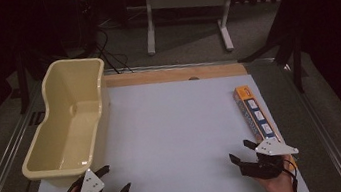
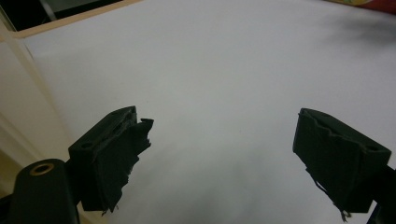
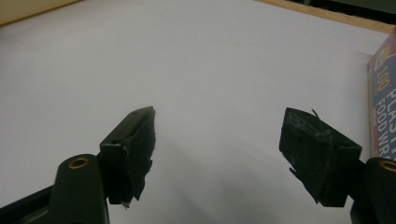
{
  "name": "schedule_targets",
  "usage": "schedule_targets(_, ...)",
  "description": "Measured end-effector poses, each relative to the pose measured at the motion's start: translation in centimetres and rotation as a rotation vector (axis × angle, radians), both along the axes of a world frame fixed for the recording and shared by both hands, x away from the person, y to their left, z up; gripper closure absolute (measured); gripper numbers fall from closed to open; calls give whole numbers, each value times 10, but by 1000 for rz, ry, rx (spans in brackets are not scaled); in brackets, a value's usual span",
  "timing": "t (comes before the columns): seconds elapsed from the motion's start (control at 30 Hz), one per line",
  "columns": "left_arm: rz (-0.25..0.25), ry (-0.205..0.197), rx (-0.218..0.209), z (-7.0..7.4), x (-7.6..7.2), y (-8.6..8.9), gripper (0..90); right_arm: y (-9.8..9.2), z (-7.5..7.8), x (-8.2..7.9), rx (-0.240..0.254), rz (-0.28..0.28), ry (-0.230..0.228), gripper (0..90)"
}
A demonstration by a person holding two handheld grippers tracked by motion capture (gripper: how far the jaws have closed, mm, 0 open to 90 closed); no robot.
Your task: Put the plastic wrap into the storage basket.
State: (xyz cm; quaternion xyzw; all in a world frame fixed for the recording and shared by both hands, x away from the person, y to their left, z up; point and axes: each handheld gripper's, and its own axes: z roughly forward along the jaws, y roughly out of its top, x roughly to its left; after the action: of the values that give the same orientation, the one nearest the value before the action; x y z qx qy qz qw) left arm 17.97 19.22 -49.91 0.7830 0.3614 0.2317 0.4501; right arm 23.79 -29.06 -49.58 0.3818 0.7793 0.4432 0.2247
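Sitting at ten o'clock, the cream tub [image 1: 69, 123] holds nothing — the food wrap box [image 1: 255, 113] lies just beside the right gripper [image 1: 242, 150] at one o'clock; both it and the left gripper [image 1: 114, 178] gape wide, empty.

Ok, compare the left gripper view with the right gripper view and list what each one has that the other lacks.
Left gripper view alone: the cream tub's wall along its left edge, beside the left hand-held gripper, whose jaws stand open. Right gripper view alone: the plastic food wrap box at its right edge, printed lettering readable, beside the right hand-held gripper, also open. Shared: the white table surface with a wooden strip at its far edge.
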Motion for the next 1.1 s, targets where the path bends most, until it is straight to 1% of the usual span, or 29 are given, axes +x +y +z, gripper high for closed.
schedule_targets(0.07, 0, 2, 0, 0, 0, 0, 151, 0, 0, 0, -2, 1, 1, 265)
schedule_targets(0.27, 0, 6, -15, 0, -1, 1, 152, 0, 0, -1, -5, -3, 2, 265)
schedule_targets(0.37, -3, 2, -27, 1, -3, 2, 152, 1, 1, -1, -9, -3, 5, 265)
schedule_targets(0.43, -5, 1, -30, 1, -3, 2, 151, 1, 1, 0, -10, -12, 2, 265)
schedule_targets(0.5, -6, 1, -31, 1, -3, 2, 152, 0, 2, 1, 7, -26, 13, 265)
schedule_targets(0.57, -6, 0, -36, 1, -3, 2, 152, -1, 3, 2, 6, -37, 17, 265)
schedule_targets(0.67, -10, -3, -39, 1, -4, 2, 152, -2, 9, 4, 10, -46, 21, 264)
schedule_targets(0.77, -10, 0, -44, 1, -5, 2, 152, -4, 15, 7, 0, -60, 28, 260)
schedule_targets(0.93, -11, 0, -51, 1, -5, 2, 152, -11, 25, 16, -42, -88, 28, 251)
schedule_targets(1.03, -14, 5, -51, 1, -5, 3, 152, -19, 30, 24, -61, -119, 29, 252)
schedule_targets(1.1, -13, 5, -52, 1, -6, 3, 152, -24, 33, 29, -78, -154, 35, 253)
